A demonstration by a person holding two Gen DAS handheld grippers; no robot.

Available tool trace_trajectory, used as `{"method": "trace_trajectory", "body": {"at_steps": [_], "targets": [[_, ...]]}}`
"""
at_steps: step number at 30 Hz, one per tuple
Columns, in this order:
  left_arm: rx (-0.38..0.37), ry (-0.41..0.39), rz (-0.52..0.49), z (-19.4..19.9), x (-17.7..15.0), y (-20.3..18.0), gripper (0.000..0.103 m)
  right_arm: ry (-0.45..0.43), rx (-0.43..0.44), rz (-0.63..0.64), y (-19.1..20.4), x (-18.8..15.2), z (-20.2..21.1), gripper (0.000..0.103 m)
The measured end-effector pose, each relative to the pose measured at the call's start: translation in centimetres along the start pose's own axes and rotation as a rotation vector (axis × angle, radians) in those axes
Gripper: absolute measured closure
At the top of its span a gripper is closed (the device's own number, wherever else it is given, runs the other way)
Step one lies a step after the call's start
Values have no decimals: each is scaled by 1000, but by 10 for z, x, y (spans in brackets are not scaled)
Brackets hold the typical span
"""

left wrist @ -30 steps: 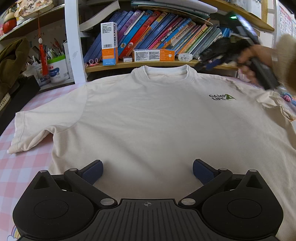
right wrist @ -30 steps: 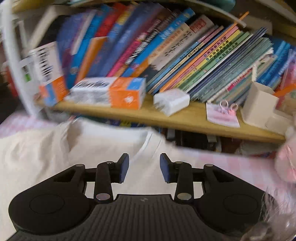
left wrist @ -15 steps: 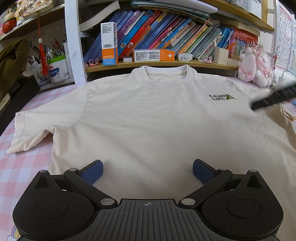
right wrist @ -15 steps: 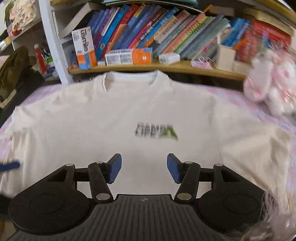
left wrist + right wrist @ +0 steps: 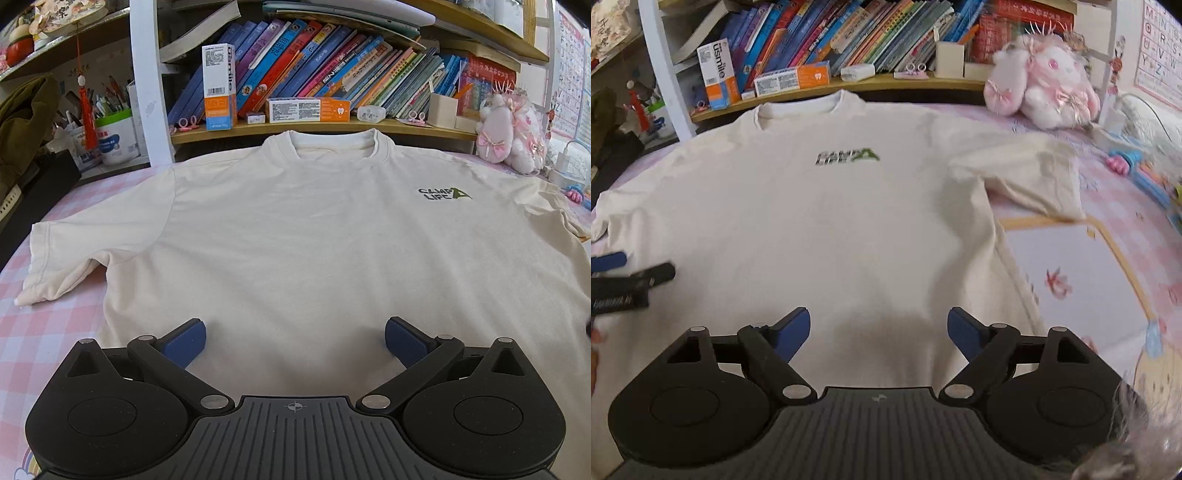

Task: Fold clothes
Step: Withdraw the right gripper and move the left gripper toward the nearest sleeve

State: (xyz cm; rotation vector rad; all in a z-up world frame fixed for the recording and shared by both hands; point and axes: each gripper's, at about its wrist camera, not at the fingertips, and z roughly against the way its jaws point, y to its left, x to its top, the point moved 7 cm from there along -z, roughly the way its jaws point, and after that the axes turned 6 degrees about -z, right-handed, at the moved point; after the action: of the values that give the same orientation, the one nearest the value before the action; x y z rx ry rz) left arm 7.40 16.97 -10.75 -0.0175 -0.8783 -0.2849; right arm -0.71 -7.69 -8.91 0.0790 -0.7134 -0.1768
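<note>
A cream T-shirt (image 5: 295, 236) with a small green "CAMP LIFE" logo lies flat, front up, on a pink checked cloth, collar toward the bookshelf, both sleeves spread out. It also shows in the right wrist view (image 5: 820, 221). My left gripper (image 5: 294, 341) is open and empty, low over the shirt's lower left part. My right gripper (image 5: 878, 330) is open and empty over the shirt's lower right part. One finger of the left gripper (image 5: 607, 260) shows at the left edge of the right wrist view.
A wooden bookshelf (image 5: 317, 127) full of books and boxes stands right behind the collar. A pink plush toy (image 5: 1041, 77) sits at the back right. A dark bag (image 5: 26, 122) and pen pots stand at the back left. Pink checked cloth (image 5: 48, 325) surrounds the shirt.
My right gripper has swung back from the bookshelf and the collar to the shirt's lower right part, and its jaws have opened wider. The left gripper has not moved.
</note>
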Motion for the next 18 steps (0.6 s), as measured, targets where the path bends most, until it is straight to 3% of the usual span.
{"method": "trace_trajectory", "body": {"at_steps": [4,8,12,18], "targets": [[-2,64,7,4,3,4,0,6,-5,48,11,-15,7,16],[-1,-7,40,31,9,15,0,-25,-38,99,21,-19,13,4],[18,-39,88,54,13,39,0,-24,-32,110,32,-22,10,1],[85,-4,231,68,7,93,0,-21,-12,147,51,-22,4,0]]}}
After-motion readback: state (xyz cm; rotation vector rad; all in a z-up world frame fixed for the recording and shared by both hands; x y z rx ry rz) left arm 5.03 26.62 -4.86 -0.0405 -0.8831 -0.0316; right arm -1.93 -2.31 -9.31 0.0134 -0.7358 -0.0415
